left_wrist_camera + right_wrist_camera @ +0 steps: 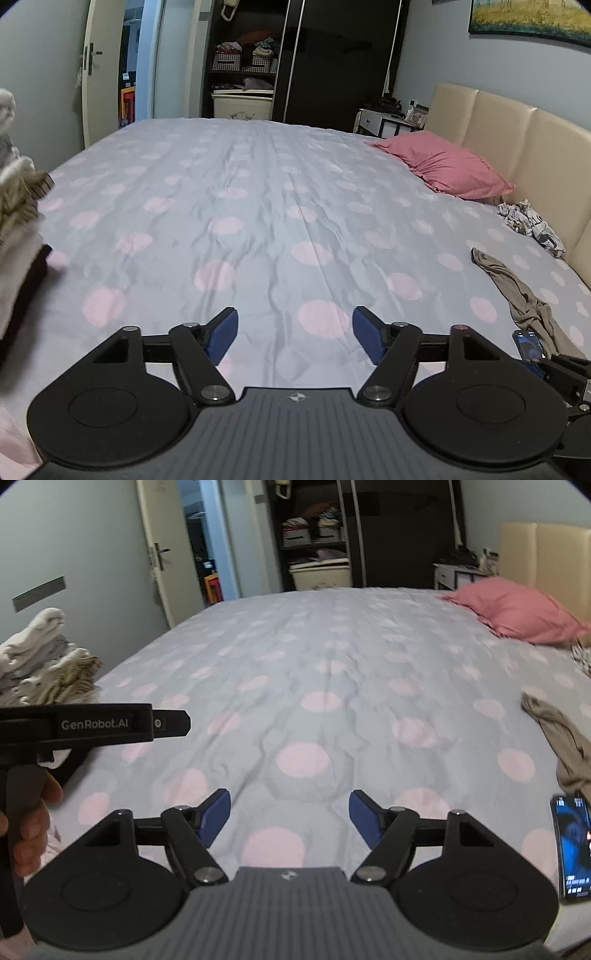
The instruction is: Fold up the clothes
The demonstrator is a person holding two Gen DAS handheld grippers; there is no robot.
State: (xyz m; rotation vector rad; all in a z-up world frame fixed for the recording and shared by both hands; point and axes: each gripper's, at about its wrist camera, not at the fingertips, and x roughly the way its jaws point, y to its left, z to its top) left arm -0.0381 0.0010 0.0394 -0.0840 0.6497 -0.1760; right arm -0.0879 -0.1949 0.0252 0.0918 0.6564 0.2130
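Note:
A crumpled tan garment (524, 295) (561, 738) lies on the bed's right side, near the headboard. A patterned white garment (528, 225) is bunched further back against the headboard. My left gripper (295, 336) hovers open over the bare spotted sheet (258, 206), nothing between its blue pads. My right gripper (290, 818) is open too, over the sheet (314, 664), with the tan garment off to its right. In the right wrist view the left gripper's black body (92, 723) shows at the left, held by a hand (29, 830). A pile of folded clothes (44, 657) (18, 206) stands at the left.
A pink pillow (443, 166) (517, 613) rests by the beige headboard (517, 125). A lit phone (574, 845) (530, 345) lies on the sheet at the near right. Beyond the bed stand a dark wardrobe (332, 62), shelves with baskets, a nightstand (384, 120) and an open door (99, 74).

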